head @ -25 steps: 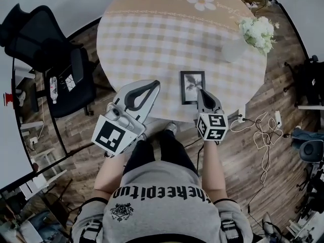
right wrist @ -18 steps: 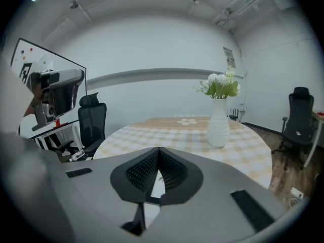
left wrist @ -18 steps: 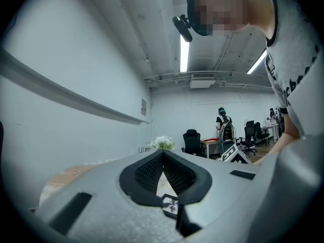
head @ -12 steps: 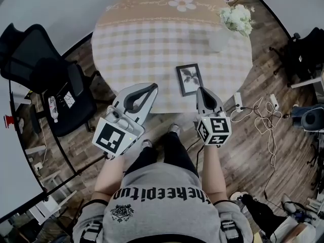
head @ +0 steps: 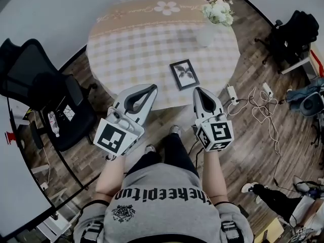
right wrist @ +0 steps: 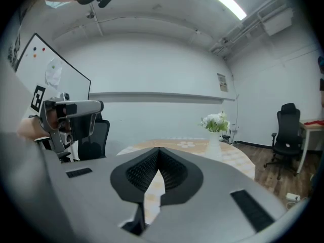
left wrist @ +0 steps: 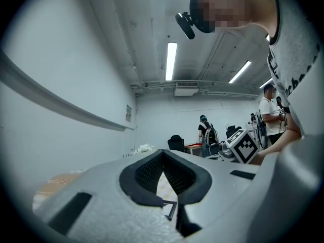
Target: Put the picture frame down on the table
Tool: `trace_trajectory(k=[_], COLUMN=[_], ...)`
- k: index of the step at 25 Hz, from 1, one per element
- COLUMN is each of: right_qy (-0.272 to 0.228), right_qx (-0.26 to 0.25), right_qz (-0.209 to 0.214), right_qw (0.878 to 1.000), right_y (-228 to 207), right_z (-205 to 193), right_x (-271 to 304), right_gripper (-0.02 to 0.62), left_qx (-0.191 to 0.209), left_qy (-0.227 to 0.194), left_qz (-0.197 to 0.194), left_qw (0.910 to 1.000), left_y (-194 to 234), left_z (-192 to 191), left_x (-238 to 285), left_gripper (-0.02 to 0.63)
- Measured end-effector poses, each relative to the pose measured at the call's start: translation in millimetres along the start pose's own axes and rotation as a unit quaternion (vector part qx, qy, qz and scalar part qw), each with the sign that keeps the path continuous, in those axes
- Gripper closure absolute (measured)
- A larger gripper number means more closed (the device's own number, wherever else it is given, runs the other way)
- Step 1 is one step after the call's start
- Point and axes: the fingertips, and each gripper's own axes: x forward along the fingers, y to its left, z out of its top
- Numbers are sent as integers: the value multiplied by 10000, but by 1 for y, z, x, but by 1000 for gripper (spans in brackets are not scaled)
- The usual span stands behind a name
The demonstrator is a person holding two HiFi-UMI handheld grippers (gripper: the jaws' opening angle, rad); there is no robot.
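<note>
Picture frame [head: 184, 74] lies flat by the bench's [head: 136, 44] near edge; left gripper [head: 153, 87] and right gripper [head: 198, 90] hover just short, both closed and empty, the job apparently done.

Grey T-shirt [head: 163, 209] with black lettering and emblem, black trousers [head: 161, 153]

- right gripper [head: 199, 91] was at the near edge of the picture frame [head: 184, 74]; it has since lifted and pulled back toward the person
- picture frame now lies untouched on table [head: 126, 44]
- head view has swung: more floor shows at the right
</note>
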Motion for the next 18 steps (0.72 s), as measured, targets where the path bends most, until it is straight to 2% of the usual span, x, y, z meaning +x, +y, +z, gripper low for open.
trace_trajectory(k=[7,18], right_qy=[-442,-871], right_qx=[-74,-275], right_qz=[-127,-153], right_qw=[9989,9957], right_y=[23,62], right_z=[30,53], right_x=[-36,-78], right_gripper=[590,589], left_qx=[60,34], left_qy=[-188,-343], left_qz=[-302,-470], left_qw=[9994,9983], left_y=[-20,-43], left_z=[14,29], left_x=[-15,-48], left_gripper=[591,591])
